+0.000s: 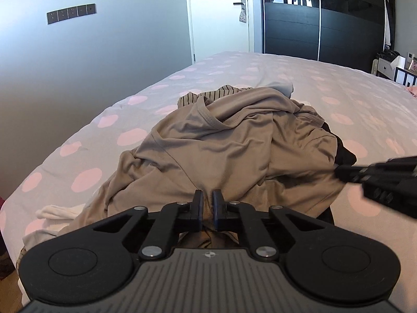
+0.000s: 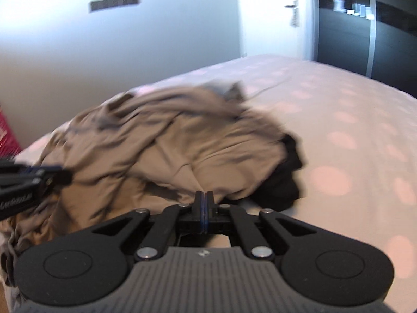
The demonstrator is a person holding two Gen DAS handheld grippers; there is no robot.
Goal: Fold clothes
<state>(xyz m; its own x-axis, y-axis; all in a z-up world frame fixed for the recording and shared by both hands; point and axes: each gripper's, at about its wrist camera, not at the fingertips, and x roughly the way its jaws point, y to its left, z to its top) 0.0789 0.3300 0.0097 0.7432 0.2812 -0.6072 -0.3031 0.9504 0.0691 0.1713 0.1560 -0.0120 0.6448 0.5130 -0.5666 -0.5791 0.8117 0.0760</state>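
A crumpled tan shirt (image 1: pixel 221 140) lies on top of a clothes pile on the bed (image 1: pixel 338 91). My left gripper (image 1: pixel 207 195) is shut on the near hem, with a fold of tan cloth pinched between its blue pads. From the right, my right gripper (image 1: pixel 338 173) meets the shirt's right edge. In the blurred right wrist view its jaws (image 2: pixel 204 194) are pressed together at the edge of the tan shirt (image 2: pixel 169 146), seemingly nipping thin cloth. The left gripper (image 2: pixel 65 176) enters there from the left edge.
Under the shirt lie a striped garment (image 1: pixel 224 91), a black garment (image 1: pixel 344 154), a pale grey piece (image 1: pixel 281 87) and white cloth (image 1: pixel 60 211) near the bed's left edge. A dark wardrobe (image 1: pixel 292 26), a white door (image 1: pixel 219 13) and a side table (image 1: pixel 388 66) stand beyond the bed.
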